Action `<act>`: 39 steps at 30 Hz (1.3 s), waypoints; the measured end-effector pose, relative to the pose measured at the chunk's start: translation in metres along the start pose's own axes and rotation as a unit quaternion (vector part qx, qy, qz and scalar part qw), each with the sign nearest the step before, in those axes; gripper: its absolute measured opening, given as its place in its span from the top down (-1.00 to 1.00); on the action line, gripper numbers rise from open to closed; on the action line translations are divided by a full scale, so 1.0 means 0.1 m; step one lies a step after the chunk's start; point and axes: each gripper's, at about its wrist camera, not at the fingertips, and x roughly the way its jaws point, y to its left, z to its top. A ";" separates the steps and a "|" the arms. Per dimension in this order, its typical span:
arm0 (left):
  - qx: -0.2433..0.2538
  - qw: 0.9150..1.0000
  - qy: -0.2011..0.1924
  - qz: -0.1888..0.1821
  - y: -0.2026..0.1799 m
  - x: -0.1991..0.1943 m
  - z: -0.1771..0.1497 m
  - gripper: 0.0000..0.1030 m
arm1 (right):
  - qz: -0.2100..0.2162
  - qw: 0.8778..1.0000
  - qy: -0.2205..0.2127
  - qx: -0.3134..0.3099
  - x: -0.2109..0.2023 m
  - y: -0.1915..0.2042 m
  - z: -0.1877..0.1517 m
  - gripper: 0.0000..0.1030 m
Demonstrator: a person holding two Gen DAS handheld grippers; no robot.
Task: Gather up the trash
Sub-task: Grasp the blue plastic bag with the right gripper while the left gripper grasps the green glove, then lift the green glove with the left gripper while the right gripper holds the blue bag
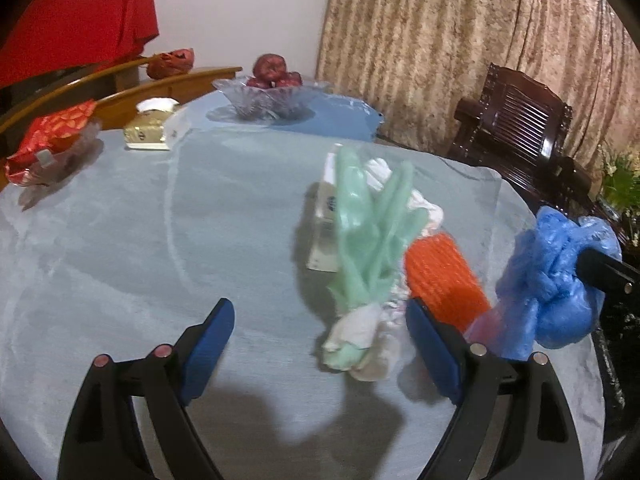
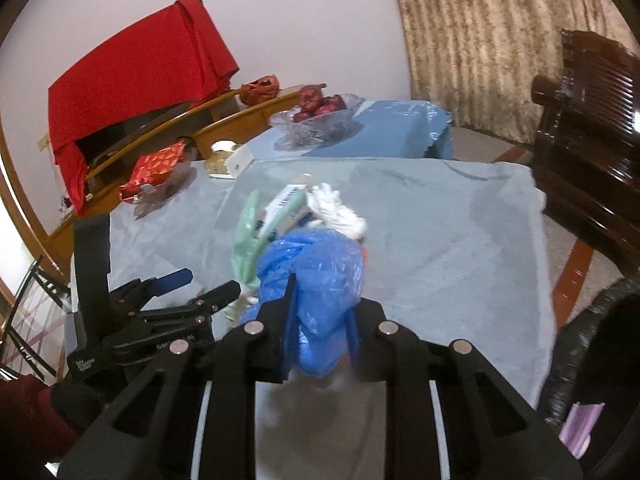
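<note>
A pile of trash lies on the grey-blue tablecloth (image 1: 120,240): a pale green plastic bag (image 1: 372,232), white crumpled tissue (image 1: 360,336), a small white carton (image 1: 326,216) and an orange ribbed piece (image 1: 440,276). My left gripper (image 1: 320,336) is open, its blue pads either side of the near end of the pile. My right gripper (image 2: 320,320) is shut on a crumpled blue plastic bag (image 2: 316,276), held just right of the pile; the bag also shows in the left wrist view (image 1: 552,280). The left gripper shows in the right wrist view (image 2: 200,284).
A glass bowl of red apples (image 1: 272,92) stands at the far side. A gold tissue box (image 1: 154,128) and a dish with a red packet (image 1: 52,144) sit far left. A dark wooden chair (image 1: 520,128) stands right of the table. A dark bin rim (image 2: 592,360) is at the near right.
</note>
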 end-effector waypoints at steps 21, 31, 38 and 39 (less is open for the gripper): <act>-0.018 0.999 0.048 -0.010 -0.12 0.12 -0.08 0.41 | -0.035 0.999 0.008 0.033 -0.01 -0.38 -0.20 0.61; -0.034 0.998 0.052 -0.019 -0.09 -0.33 -0.28 0.38 | -0.025 0.999 -0.001 0.038 -0.16 -0.39 -0.20 0.61; -0.047 0.996 0.070 -0.015 -0.04 -0.28 -0.41 -0.15 | -0.026 0.998 0.021 0.047 -0.15 -0.40 -0.33 0.61; -0.046 0.997 0.068 -0.014 -0.04 -0.27 -0.38 -0.21 | -0.026 0.998 0.022 0.047 -0.14 -0.40 -0.35 0.61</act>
